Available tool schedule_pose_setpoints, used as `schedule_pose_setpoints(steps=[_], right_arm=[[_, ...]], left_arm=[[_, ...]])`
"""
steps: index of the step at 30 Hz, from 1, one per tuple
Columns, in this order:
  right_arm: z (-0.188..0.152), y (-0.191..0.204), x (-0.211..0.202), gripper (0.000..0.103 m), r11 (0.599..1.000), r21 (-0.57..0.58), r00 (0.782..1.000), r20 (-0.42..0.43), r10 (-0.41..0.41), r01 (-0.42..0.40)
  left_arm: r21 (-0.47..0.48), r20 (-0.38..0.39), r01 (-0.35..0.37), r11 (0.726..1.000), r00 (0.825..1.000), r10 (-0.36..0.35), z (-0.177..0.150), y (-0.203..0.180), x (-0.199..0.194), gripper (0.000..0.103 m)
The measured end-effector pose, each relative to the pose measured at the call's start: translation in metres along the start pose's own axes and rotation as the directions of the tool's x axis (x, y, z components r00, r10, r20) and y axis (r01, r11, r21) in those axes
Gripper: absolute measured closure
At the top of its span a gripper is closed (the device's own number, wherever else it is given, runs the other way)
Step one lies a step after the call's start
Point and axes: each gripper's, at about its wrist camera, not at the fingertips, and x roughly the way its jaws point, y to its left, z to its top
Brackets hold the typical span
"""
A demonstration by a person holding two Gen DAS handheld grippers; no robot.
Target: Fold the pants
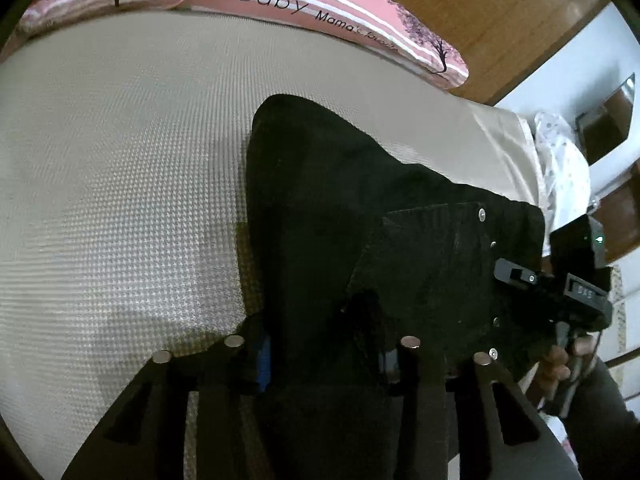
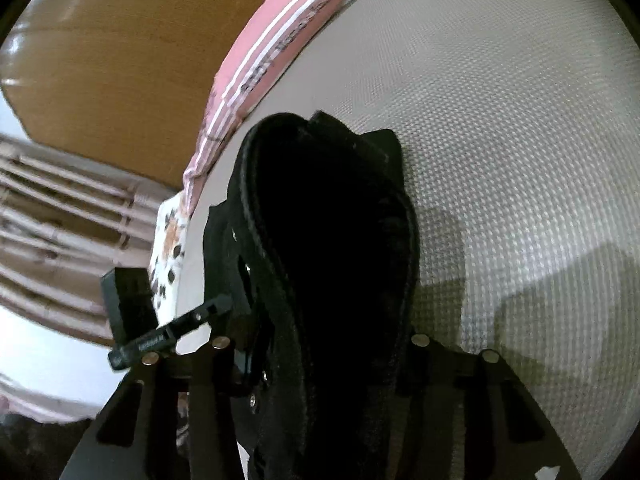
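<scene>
Black pants point(image 1: 340, 208) lie on a cream woven bed mat point(image 1: 120, 160), with rivets and a back pocket showing at the right. My left gripper point(image 1: 324, 356) is shut on the pants' near edge, cloth bunched between its fingers. My right gripper point(image 1: 560, 288) shows at the right, held by a hand at the waistband end. In the right wrist view the pants point(image 2: 328, 240) hang bunched, waistband edges curling, and my right gripper point(image 2: 320, 368) is shut on them. The left gripper point(image 2: 168, 332) shows at the left there.
A pink pillow with "Baby" lettering point(image 1: 280, 0) lies along the far edge of the mat. A wooden headboard point(image 1: 500, 20) stands behind it. A spotted white cloth point(image 1: 564, 168) hangs at the bed's right side. The mat point(image 2: 500, 140) stretches to the right.
</scene>
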Motion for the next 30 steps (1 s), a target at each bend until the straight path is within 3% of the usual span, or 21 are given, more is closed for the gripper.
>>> schedule_pose_setpoints(steps=[6, 16, 23, 30], right_arm=[[-0.011, 0.031, -0.01, 0.07, 0.997, 0.029, 0.995, 0.068, -0.077, 0.075], [-0.039, 0.095, -0.008, 0.072, 0.993, 0.003, 0.989, 0.094, -0.117, 0.118], [-0.051, 0.128, 0.032, 0.072, 0.996, -0.013, 0.995, 0.058, -0.084, 0.085], [-0.036, 0.166, 0.08, 0.072, 0.998, -0.042, 0.998, 0.034, -0.055, 0.056]], left_arm=[[0.07, 0.055, -0.051, 0.996, 0.997, 0.047, -0.004, -0.02, -0.02, 0.089], [0.091, 0.085, -0.124, 0.988, 0.989, 0.117, -0.031, -0.011, -0.066, 0.09], [0.093, 0.106, -0.216, 0.972, 0.973, 0.206, -0.044, 0.023, -0.103, 0.09], [0.065, 0.142, -0.266, 0.962, 0.956, 0.255, -0.029, 0.063, -0.13, 0.09]])
